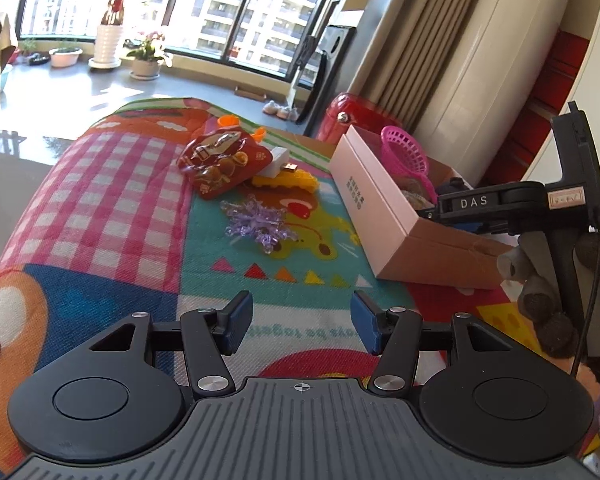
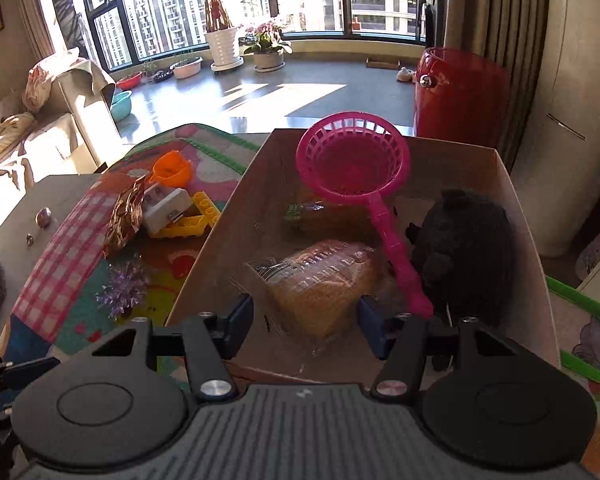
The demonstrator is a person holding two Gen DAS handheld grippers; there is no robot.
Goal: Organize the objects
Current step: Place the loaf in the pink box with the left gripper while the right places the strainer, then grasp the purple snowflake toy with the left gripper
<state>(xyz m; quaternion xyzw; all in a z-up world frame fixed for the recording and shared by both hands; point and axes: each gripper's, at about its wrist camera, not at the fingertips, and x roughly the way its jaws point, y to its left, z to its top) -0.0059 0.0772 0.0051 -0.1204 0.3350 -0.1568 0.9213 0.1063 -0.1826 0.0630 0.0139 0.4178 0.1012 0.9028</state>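
Note:
A cardboard box (image 2: 224, 220) stands on the colourful mat; it also shows in the left wrist view (image 1: 374, 194). Inside lie a pink plastic strainer (image 2: 354, 158), a wrapped bread loaf (image 2: 324, 280) and a dark plush toy (image 2: 468, 248). My right gripper (image 2: 306, 326) is open and empty, over the box's near edge above the bread. My left gripper (image 1: 302, 326) is open and empty above the mat. Loose on the mat: a red snack bag (image 1: 220, 158), a white charger (image 1: 278, 160), yellow bricks (image 1: 288, 182), a purple crystal snowflake (image 1: 258, 226) and an orange cup (image 1: 229, 121).
A red bin (image 2: 460, 96) stands behind the box. A tall white appliance (image 1: 480, 60) and a curtain (image 2: 496, 32) are at the right. Potted plants (image 2: 224, 46) line the window. A sofa (image 2: 16, 136) is at the far left.

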